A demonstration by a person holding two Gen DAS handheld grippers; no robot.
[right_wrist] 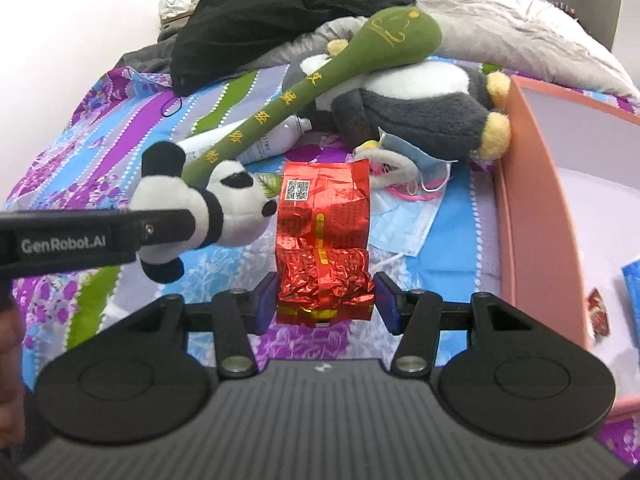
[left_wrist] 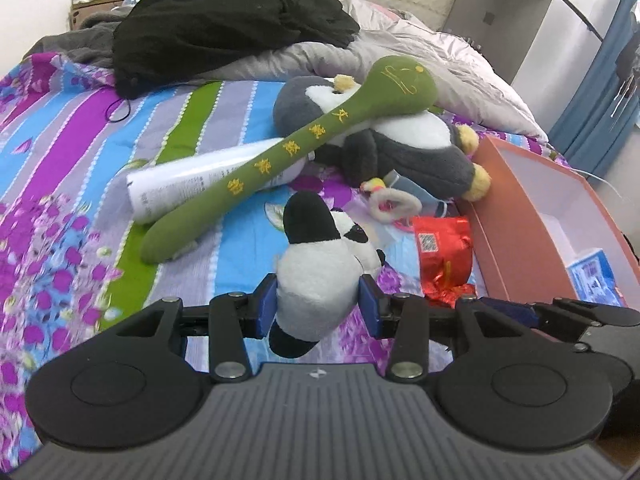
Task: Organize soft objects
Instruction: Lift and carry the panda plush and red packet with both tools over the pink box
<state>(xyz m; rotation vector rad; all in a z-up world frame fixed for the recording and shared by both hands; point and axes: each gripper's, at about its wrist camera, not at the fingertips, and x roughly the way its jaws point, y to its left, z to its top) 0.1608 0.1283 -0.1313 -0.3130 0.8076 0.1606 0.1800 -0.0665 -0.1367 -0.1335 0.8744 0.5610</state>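
My left gripper (left_wrist: 319, 306) is shut on a small panda plush (left_wrist: 320, 264) and holds it above the bedspread; it also shows in the right wrist view (right_wrist: 200, 212), held by the left gripper's finger (right_wrist: 160, 226). My right gripper (right_wrist: 326, 302) has its jaws around the lower end of a red foil packet (right_wrist: 322, 240), with a small gap on the right side. The packet also shows in the left wrist view (left_wrist: 442, 254). A long green plush (left_wrist: 280, 152) lies across a grey penguin plush (left_wrist: 400, 144).
An open pink box (left_wrist: 516, 216) stands at the right, with a blue packet (left_wrist: 596, 280) inside. A white spray can (left_wrist: 200, 180), a blue face mask (right_wrist: 404, 216), a black garment (left_wrist: 224, 20) and a grey quilt (left_wrist: 440, 60) lie on the striped floral bedspread (left_wrist: 60, 160).
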